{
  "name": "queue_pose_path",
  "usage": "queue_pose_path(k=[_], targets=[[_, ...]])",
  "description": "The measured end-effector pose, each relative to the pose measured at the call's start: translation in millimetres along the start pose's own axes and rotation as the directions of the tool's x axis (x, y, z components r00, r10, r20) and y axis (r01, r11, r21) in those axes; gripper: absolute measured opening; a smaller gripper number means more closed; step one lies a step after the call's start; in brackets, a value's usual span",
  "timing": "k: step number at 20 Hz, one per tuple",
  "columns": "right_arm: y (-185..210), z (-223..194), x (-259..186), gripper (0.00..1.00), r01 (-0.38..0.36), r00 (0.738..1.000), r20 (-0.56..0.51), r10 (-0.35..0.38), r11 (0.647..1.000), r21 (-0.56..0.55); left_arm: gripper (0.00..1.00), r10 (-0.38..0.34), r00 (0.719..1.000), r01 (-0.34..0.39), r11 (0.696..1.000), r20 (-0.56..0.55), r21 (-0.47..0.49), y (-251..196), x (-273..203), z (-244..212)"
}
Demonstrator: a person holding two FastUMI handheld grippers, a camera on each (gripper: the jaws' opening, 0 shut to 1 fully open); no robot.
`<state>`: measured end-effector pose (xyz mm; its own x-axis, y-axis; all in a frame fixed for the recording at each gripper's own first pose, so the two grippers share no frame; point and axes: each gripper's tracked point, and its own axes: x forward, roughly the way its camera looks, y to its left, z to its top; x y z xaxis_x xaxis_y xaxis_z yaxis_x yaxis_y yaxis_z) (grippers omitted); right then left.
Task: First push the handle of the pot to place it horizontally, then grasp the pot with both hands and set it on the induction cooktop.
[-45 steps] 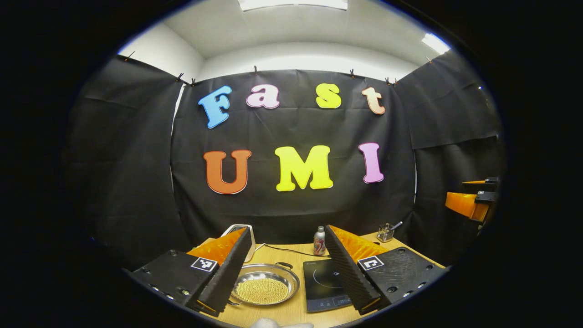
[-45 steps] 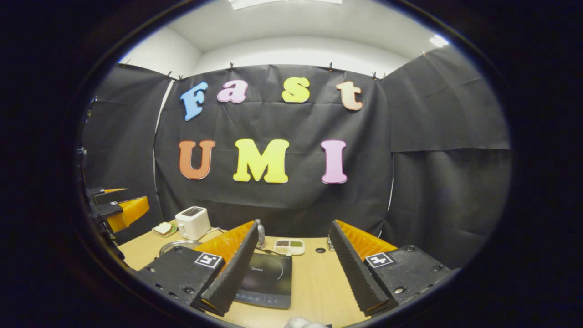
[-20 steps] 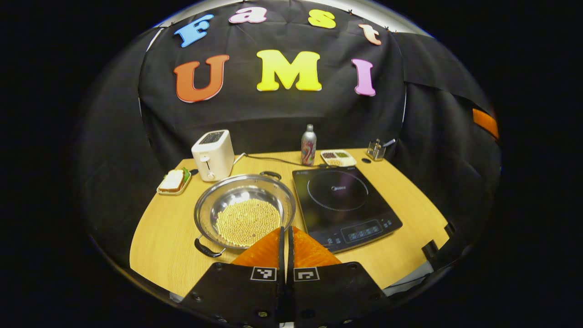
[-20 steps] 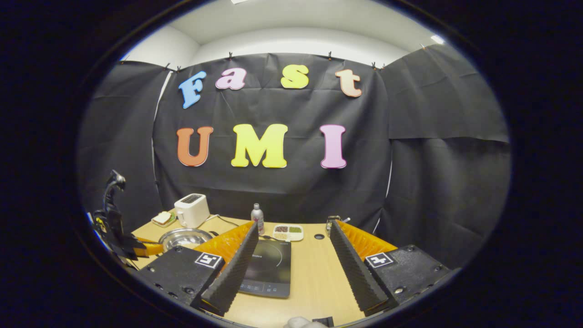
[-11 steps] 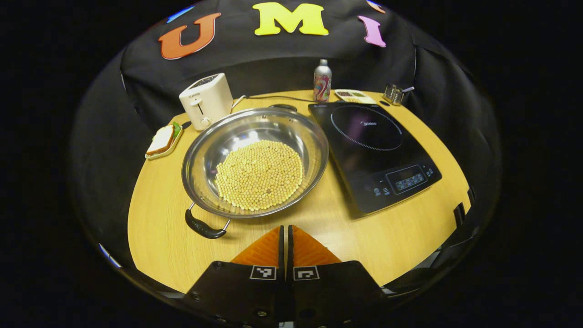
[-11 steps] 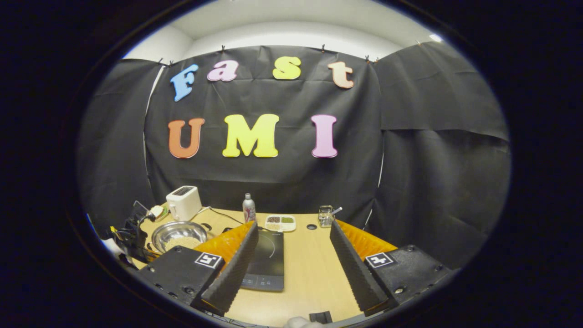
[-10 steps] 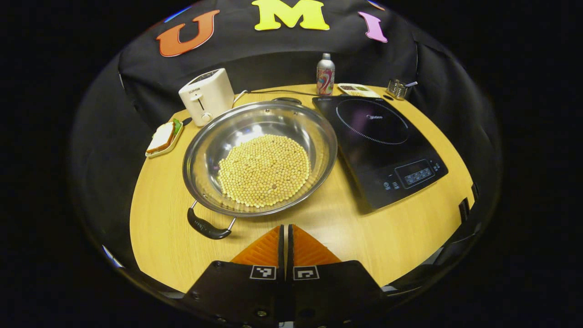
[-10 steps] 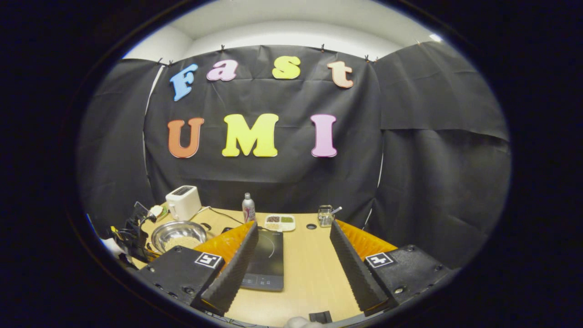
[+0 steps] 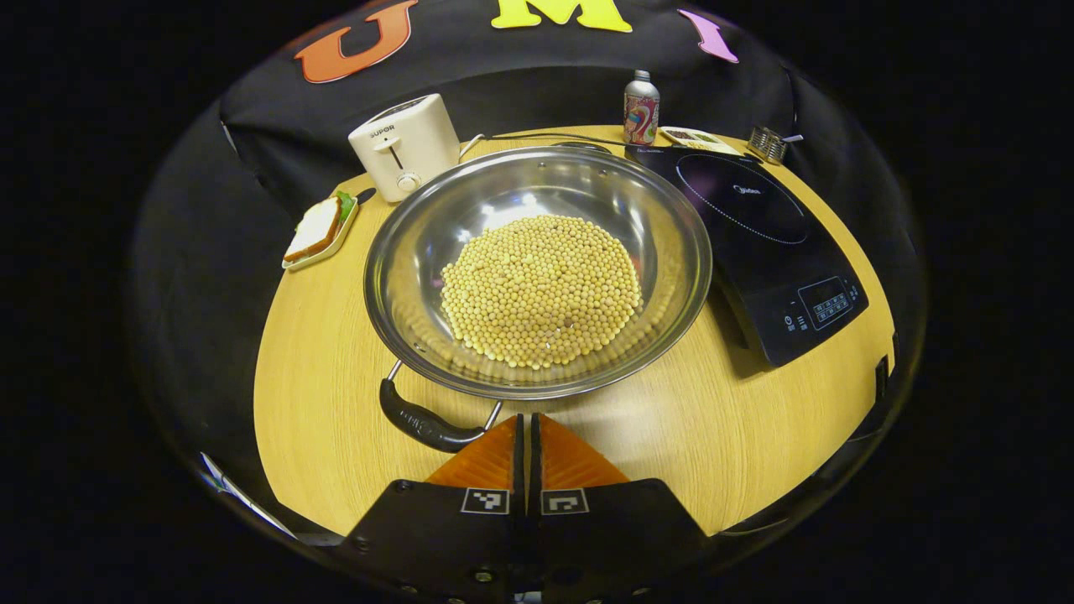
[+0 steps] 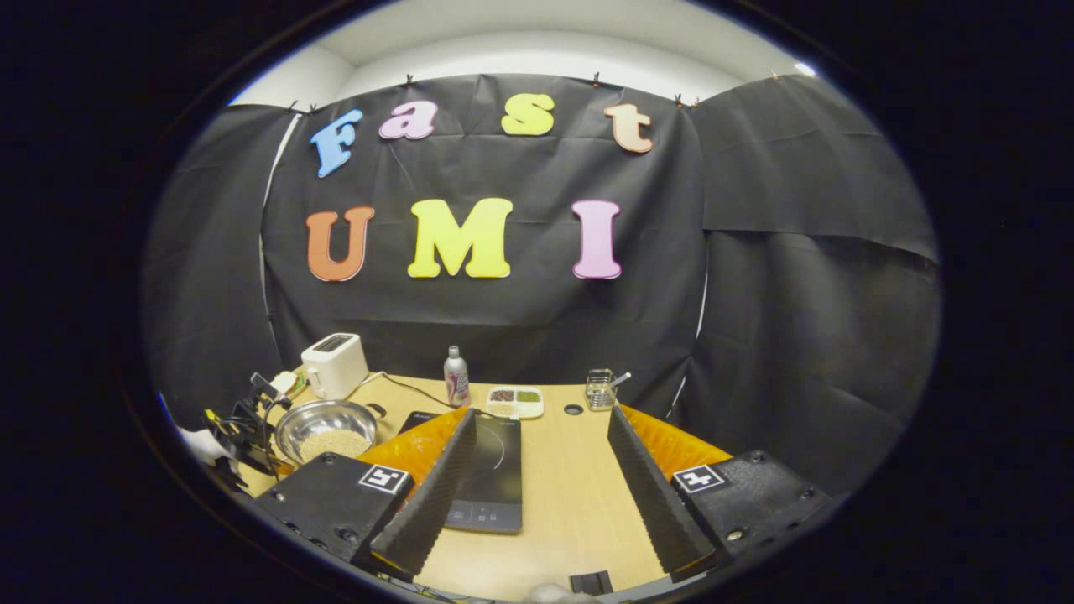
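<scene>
A steel pot [image 9: 403,252] holding yellow beans sits on the wooden table [image 9: 327,377], just left of the black induction cooktop [image 9: 755,226]. Its near black handle [image 9: 424,424] points toward me and slightly left; the far handle [image 9: 579,145] peeks over the back rim. My left gripper [image 9: 526,418] is shut with nothing in it, its tips right beside the near handle's right end; contact is unclear. In the right gripper view the pot [image 10: 323,415] lies far left with the left gripper [image 10: 243,432] at it. My right gripper [image 10: 541,415] hangs open above the cooktop [image 10: 491,478].
A white toaster [image 9: 405,147] and a sandwich plate [image 9: 319,231] stand behind and left of the pot. A bottle [image 9: 641,96], a divided dish [image 9: 696,138] and a small wire holder [image 9: 768,144] line the back edge. A cable runs behind the pot.
My left gripper shut, tipped down from the wall and closed in on the pot's near handle. The right gripper stayed open and dropped only slightly.
</scene>
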<state>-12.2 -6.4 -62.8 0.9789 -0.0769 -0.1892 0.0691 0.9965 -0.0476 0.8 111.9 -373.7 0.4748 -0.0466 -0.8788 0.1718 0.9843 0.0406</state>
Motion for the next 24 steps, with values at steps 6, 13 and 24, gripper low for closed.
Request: queue_pose_path(k=[6,13,24], targets=[[-1.7,0.7,4.5,0.96,-0.004,1.000,-0.002,0.004,1.000,-0.001,0.10,0.035,0.999,-0.035,0.999,-0.001,-0.032,14.8,-6.4,-3.2],[0.5,-2.2,8.1,0.96,-0.014,1.000,-0.014,0.013,1.000,-0.010,0.10,0.086,0.996,-0.085,0.994,-0.002,-0.072,45.8,-4.6,4.2],[4.8,-4.8,8.9,0.96,-0.026,0.999,-0.021,0.026,0.999,-0.030,0.00,0.127,0.991,-0.119,0.978,0.036,-0.170,87.6,1.8,24.6]])
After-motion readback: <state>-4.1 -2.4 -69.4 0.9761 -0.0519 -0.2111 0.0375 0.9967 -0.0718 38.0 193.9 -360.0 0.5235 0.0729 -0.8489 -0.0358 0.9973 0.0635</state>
